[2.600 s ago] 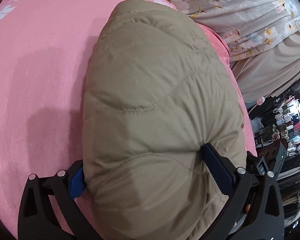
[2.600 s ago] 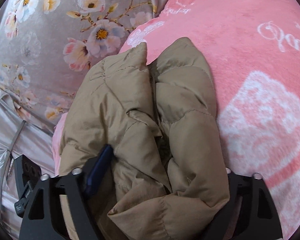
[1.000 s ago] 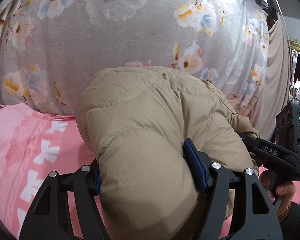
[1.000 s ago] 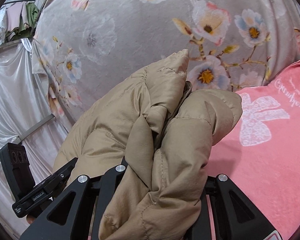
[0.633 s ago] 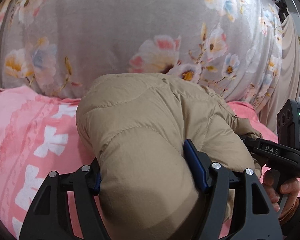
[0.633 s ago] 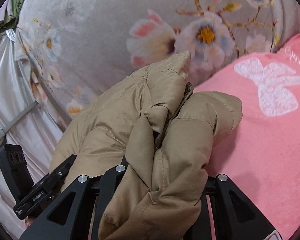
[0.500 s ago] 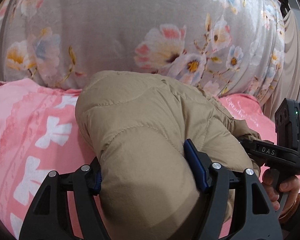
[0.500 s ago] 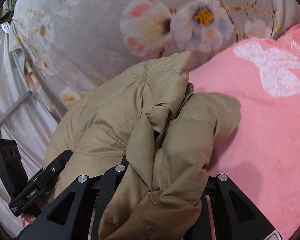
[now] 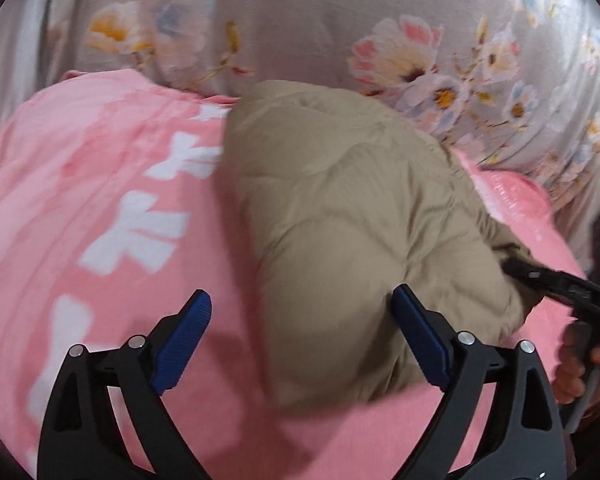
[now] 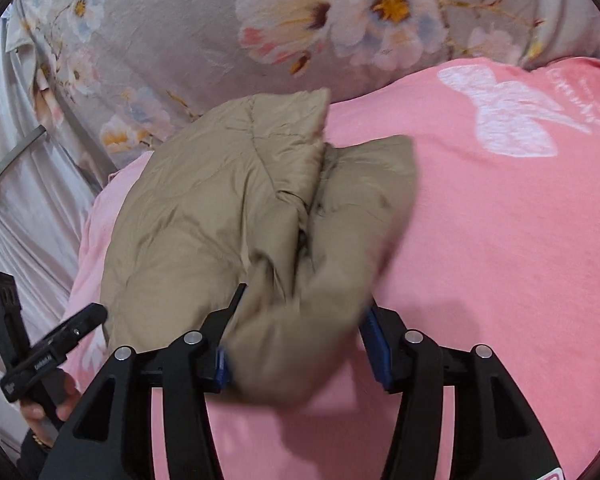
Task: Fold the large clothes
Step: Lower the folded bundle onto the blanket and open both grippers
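A tan quilted puffer jacket (image 9: 352, 232), folded into a thick bundle, lies on the pink blanket (image 9: 100, 208) near its far edge. My left gripper (image 9: 300, 328) is open, its blue pads wide apart, and the jacket's near end lies between them, against the right pad only. In the right wrist view the jacket (image 10: 228, 208) lies on the blanket too. My right gripper (image 10: 300, 344) is opened, and the jacket's bunched near end still sits between its pads.
A grey floral sheet (image 9: 340, 20) hangs behind the pink blanket (image 10: 500, 240). The other gripper's handle and the hand holding it show at the right edge (image 9: 572, 296) and at the lower left (image 10: 40, 356). Silvery curtain (image 10: 16, 184) at left.
Both grippers lowered the lifted jacket bundle onto the blanket. The left gripper's jaws opened wide and let go. The right gripper's jaws spread apart too, loosening their hold.
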Tool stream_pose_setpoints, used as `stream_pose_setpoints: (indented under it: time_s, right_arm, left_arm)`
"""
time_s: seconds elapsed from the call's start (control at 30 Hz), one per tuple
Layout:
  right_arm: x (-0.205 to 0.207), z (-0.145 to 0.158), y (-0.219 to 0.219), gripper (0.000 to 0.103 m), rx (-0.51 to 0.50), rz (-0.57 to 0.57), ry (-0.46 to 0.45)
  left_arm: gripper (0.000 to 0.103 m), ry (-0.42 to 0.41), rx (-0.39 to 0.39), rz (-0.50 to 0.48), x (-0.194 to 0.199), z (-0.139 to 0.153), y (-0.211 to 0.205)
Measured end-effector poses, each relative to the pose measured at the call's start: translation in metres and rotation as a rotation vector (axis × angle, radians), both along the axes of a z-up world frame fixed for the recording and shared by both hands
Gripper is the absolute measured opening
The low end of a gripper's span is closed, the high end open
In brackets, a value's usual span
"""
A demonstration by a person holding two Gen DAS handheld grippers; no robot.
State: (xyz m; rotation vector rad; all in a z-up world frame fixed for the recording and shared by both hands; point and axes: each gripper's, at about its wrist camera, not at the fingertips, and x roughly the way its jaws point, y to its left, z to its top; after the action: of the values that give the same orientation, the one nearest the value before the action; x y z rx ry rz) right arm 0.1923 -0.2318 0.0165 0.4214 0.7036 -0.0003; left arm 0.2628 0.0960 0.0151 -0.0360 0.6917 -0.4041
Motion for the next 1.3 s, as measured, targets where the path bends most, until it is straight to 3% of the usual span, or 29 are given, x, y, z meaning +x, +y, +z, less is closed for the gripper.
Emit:
stream_pose_setpoints:
  time_s: [0.03,0.07,0.1,0.17,0.27,0.4,0.6,0.77,1.1,1.3]
  right_arm:
    - [-0.014,0.006,-0.001,0.054,-0.027,-0.029,0.001]
    - [-0.03,0.015,0.001,0.047,-0.065,-0.057,-0.007]
    - [-0.037,0.022,0.005,0.031,-0.082,-0.064,-0.016]
    - [-0.041,0.04,0.024,0.01,-0.135,-0.054,-0.008]
    - [-0.025,0.049,0.063,0.006,-0.282,0.0,0.001]
    - [0.002,0.026,0.08,0.005,-0.374,-0.029,0.062]
    - [0.02,-0.012,0.068,0.005,-0.303,-0.059,0.133]
    - [0.026,-0.028,0.074,0.005,-0.331,-0.069,0.139]
    - [0.032,-0.044,0.089,0.006,-0.444,-0.094,0.108]
    - [0.032,-0.044,0.088,0.006,-0.437,-0.095,0.105]
  left_arm:
    - [0.089,0.009,0.036,0.036,-0.007,0.006,0.002]
    - [0.089,0.017,0.063,0.066,-0.012,0.011,0.003]
    - [0.089,0.023,0.099,0.102,-0.019,0.018,0.001]
    - [0.089,0.019,0.127,0.148,-0.028,0.031,-0.006]
    - [0.089,0.062,0.117,0.178,-0.026,0.039,-0.03]
    - [0.089,0.12,0.17,0.246,-0.008,0.018,-0.051]
    - [0.091,0.165,0.143,0.287,0.002,-0.008,-0.053]
    - [0.093,0.137,0.176,0.287,0.004,-0.018,-0.06]
    - [0.097,0.132,0.151,0.28,0.01,-0.037,-0.061]
    - [0.098,0.111,0.146,0.283,0.012,-0.044,-0.061]
